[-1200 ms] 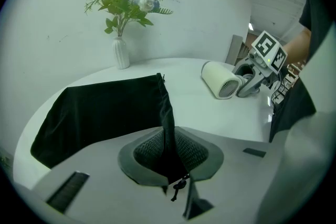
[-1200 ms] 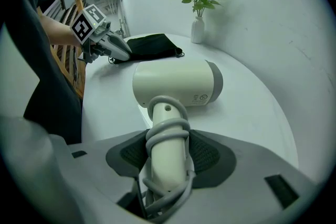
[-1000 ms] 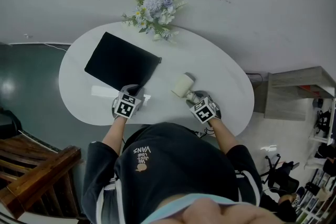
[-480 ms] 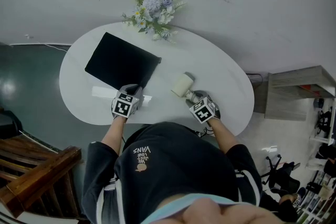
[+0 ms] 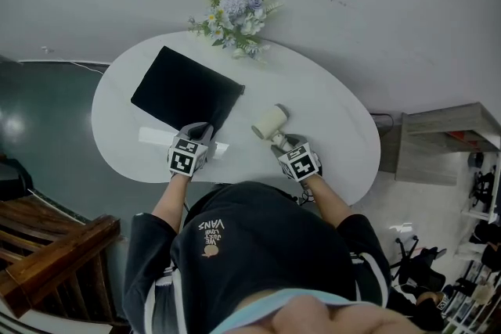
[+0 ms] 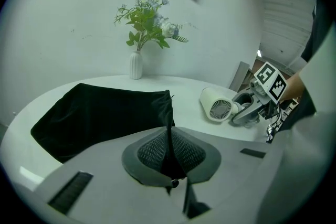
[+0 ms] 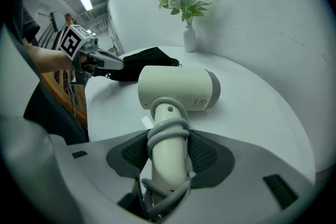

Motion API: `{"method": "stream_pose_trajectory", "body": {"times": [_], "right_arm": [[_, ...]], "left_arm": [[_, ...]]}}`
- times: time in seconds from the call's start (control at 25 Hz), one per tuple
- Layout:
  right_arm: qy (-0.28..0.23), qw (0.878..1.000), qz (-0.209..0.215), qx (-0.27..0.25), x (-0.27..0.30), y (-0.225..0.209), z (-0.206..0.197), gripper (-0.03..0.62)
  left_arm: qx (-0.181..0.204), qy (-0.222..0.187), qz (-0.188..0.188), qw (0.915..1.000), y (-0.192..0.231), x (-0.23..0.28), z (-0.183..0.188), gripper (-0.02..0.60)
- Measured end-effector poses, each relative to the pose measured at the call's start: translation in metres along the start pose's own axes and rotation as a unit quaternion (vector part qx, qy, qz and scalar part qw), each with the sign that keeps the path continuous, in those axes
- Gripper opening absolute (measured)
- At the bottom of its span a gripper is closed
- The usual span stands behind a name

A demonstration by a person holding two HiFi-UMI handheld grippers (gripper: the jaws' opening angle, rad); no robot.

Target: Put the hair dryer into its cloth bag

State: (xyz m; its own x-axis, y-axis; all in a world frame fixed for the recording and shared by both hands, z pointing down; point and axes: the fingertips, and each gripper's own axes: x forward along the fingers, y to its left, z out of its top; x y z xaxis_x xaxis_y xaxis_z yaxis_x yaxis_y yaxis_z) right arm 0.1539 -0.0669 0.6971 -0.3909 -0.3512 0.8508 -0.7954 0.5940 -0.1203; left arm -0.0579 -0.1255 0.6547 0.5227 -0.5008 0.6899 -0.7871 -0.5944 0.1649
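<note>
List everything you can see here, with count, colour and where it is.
table: one, white, oval, centre.
cloth bag: one, black, flat on the table's left part.
hair dryer: one, cream, right of the cloth bag, cord wound round its handle.
vase of flowers: one, white vase, blue and white blooms, table's far edge.
wooden furniture: brown, floor at lower left.
left gripper: one, grey, fingers just closed on the cloth bag's near edge.
right gripper: one, grey, fingers shut on the hair dryer's handle.

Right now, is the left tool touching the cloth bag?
Touching. The left gripper view shows the left tool closed on the edge of the cloth bag.
</note>
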Motion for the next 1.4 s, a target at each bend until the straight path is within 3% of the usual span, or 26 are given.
{"method": "stream_pose_trajectory", "body": {"times": [0.28, 0.8, 1.4], "right_arm": [[-0.009, 0.998, 0.024, -0.050, 0.012, 0.032, 0.021, 0.229], [0.009, 0.994, 0.066, -0.091, 0.026, 0.092, 0.057, 0.229], [0.007, 0.991, 0.087, -0.102, 0.053, 0.133, 0.099, 0.229]], "left_arm": [[0.002, -0.035, -0.004, 0.9994, -0.003, -0.015, 0.013, 0.035], [0.031, -0.062, -0.030, 0.9972, -0.009, -0.038, 0.012, 0.035], [0.081, -0.102, -0.079, 0.9883, -0.015, -0.068, 0.014, 0.035]]}}
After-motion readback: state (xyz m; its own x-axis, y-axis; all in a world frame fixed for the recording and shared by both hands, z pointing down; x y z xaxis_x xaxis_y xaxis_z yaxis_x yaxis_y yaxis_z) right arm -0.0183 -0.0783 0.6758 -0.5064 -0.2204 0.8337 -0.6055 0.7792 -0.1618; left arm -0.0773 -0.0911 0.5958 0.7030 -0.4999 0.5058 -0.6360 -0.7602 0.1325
